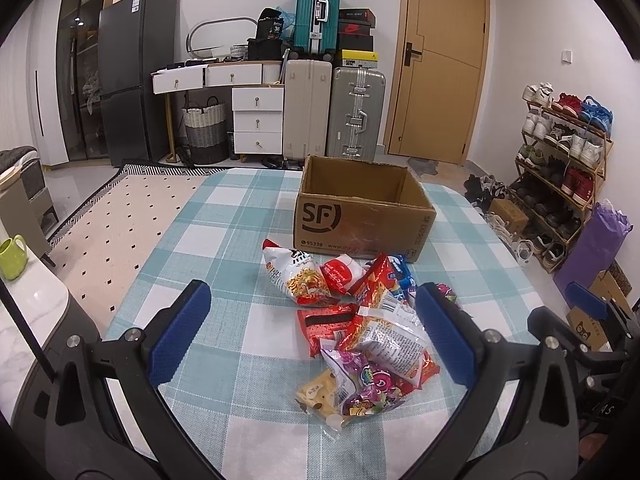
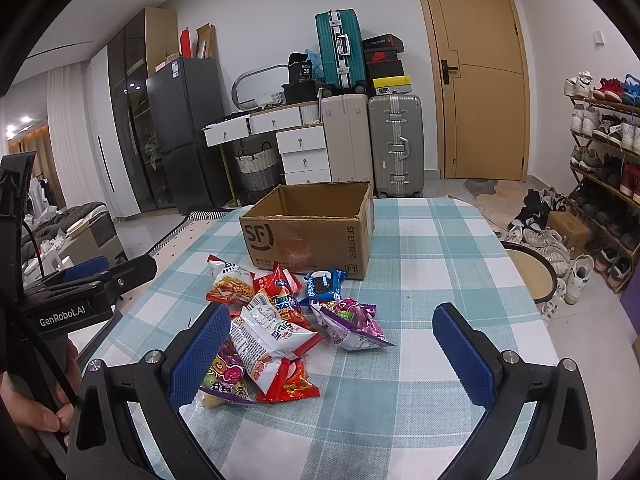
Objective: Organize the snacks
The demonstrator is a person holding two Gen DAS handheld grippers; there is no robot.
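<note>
A heap of several snack packets (image 1: 360, 320) lies on the checked tablecloth (image 1: 224, 248), in front of an open, empty SF cardboard box (image 1: 360, 216). The heap also shows in the right wrist view (image 2: 280, 328), with the box (image 2: 312, 236) behind it. My left gripper (image 1: 312, 320) is open and empty, hovering over the near side of the heap. My right gripper (image 2: 332, 344) is open and empty, above the heap's right part. A purple packet (image 2: 352, 324) lies between its fingers. The right gripper also shows at the right edge of the left wrist view (image 1: 588, 308).
A green mug (image 1: 12, 256) stands on a marble counter at the left. Suitcases (image 1: 336, 112), a drawer unit (image 1: 256, 120) and a fridge (image 1: 132, 76) line the back wall. A shoe rack (image 1: 560, 160) and a round stool (image 2: 528, 276) stand at the right.
</note>
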